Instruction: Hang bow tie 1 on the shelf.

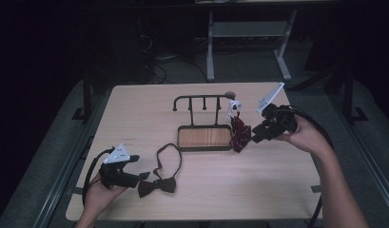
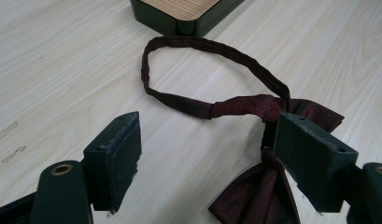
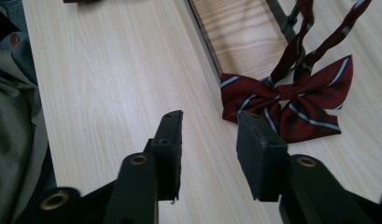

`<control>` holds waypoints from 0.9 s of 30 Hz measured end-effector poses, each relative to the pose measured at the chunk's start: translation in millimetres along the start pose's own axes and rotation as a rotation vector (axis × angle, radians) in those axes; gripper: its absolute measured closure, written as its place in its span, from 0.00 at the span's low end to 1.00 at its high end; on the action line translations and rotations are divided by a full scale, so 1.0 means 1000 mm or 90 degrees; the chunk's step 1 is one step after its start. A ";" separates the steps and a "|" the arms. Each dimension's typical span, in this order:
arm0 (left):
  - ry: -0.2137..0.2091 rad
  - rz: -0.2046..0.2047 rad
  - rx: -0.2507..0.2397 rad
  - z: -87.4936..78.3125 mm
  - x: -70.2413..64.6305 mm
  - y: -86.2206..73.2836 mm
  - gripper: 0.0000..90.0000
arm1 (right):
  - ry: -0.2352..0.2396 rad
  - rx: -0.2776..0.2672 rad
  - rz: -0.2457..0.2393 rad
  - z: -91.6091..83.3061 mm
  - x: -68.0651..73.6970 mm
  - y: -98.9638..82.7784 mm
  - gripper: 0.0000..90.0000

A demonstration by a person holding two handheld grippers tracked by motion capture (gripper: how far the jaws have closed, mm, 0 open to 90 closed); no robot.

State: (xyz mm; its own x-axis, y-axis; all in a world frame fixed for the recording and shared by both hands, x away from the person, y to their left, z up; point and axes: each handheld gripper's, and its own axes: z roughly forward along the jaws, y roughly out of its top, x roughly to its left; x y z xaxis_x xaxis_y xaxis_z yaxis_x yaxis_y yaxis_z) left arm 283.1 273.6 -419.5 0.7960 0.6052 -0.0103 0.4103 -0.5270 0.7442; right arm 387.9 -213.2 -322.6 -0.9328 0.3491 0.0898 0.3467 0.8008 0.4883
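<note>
Dim lab or workshop: bare wooden table (image 1: pixel 277 190), metal-framed desk (image 1: pixel 249 33), floor cables (image 1: pixel 159 71).

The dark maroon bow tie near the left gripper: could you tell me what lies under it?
The dark maroon bow tie lies on the light wooden table; bare wood shows inside its loop. Anything beneath the knot is covered.

Bare forearms, left claw (image 1: pixel 143 175) and right claw (image 1: pixel 254 132) black, blocky jaws with brass-ringed holes, grey three-cornered plates, black cables
</note>
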 end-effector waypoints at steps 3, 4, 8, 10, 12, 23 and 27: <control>-0.002 -0.006 0.004 0.001 0.001 0.000 0.26 | 0.000 0.000 -0.001 0.004 0.003 -0.005 0.65; -0.003 -0.008 0.005 0.001 0.002 0.000 0.26 | 0.002 -0.001 -0.003 0.007 0.006 -0.009 0.64; -0.004 -0.009 0.010 0.000 0.004 0.003 0.26 | 0.005 -0.003 0.004 0.013 0.009 -0.019 0.63; -0.005 -0.008 0.005 0.000 0.004 0.004 0.26 | 0.005 -0.004 0.005 0.014 0.009 -0.021 0.62; -0.007 -0.008 0.005 0.000 0.004 0.006 0.28 | 0.007 -0.008 0.009 0.018 0.012 -0.027 0.61; -0.022 -0.002 0.021 0.002 0.008 0.019 0.32 | 0.005 -0.022 0.017 0.032 0.023 -0.047 0.57; -0.022 -0.004 0.027 0.002 0.012 0.023 0.33 | 0.006 -0.026 0.022 0.037 0.024 -0.053 0.55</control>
State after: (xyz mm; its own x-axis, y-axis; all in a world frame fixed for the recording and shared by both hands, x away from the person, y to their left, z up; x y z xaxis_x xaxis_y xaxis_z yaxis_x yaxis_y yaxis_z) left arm 302.9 266.9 -403.8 0.8081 0.5878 -0.0382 0.4328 -0.5486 0.7153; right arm 351.3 -229.1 -378.7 -0.9212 0.3713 0.1159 0.3748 0.7674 0.5202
